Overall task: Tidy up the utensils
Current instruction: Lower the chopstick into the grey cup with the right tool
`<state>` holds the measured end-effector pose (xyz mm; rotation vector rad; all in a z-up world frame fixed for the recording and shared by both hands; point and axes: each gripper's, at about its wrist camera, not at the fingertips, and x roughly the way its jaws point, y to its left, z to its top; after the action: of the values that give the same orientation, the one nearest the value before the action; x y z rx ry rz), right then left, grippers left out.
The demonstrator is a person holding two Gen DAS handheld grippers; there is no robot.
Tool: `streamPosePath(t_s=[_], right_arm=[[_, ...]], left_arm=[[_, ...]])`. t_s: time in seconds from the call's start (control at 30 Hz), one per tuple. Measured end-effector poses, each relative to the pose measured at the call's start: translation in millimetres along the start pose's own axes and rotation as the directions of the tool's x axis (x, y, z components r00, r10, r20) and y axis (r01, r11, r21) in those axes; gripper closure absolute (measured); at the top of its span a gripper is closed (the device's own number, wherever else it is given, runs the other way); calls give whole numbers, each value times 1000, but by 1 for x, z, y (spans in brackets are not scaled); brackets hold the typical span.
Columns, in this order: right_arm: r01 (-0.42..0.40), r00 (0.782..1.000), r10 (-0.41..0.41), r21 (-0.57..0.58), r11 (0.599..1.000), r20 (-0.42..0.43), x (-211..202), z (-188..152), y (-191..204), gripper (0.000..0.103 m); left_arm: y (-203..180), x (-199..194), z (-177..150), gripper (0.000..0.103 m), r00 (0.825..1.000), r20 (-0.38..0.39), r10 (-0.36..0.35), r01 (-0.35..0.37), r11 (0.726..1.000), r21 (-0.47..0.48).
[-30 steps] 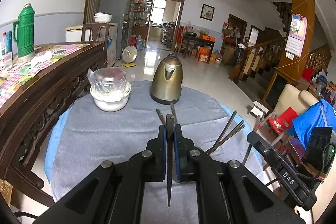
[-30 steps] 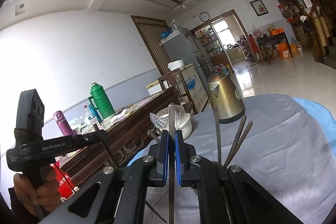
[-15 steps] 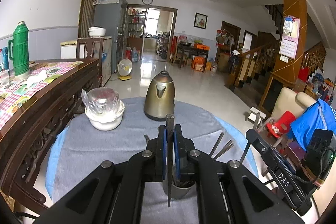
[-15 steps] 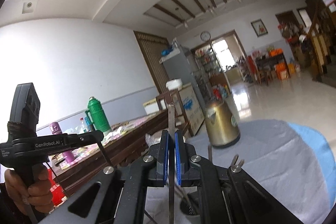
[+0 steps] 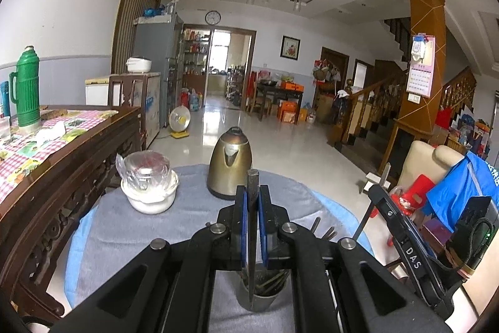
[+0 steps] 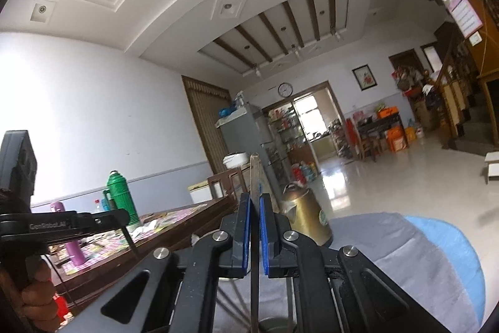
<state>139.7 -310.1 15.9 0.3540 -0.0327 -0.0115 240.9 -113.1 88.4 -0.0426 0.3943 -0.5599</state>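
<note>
Left gripper (image 5: 252, 234) clamped on a dark chopstick (image 5: 252, 189), its lower end hanging at the mouth of the metal holder cup (image 5: 260, 300). Right gripper (image 6: 254, 242) pinched tight on another chopstick (image 6: 254, 177), held near upright. More sticks already stand in the cup, on the grey cloth (image 5: 124, 223) short of the kettle (image 5: 230, 163). My read: I'm loading both. I'd centre each tip over the opening, lower straight, release only once the tip is inside, one side at a time so the cup doesn't tip
</note>
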Motion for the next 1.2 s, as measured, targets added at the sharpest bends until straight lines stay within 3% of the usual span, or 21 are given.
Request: streamPosePath(t_s=[0.37,0.57,1.2], right_arm=[[91,994,-92,12,996,62,17,-6,-3,97],[165,979,-167,28,986,113,24,-11,1,97],[196,975,-192,-25,980,115,42,-19,18,97]], left_arm=[[-4,8,-3,96,998,68,-16,17,1000,-6],[-2,20,-11,96,995,99,-25,30,998,-46],[-16,33,-13,96,991,133,-10,15,999,-40]])
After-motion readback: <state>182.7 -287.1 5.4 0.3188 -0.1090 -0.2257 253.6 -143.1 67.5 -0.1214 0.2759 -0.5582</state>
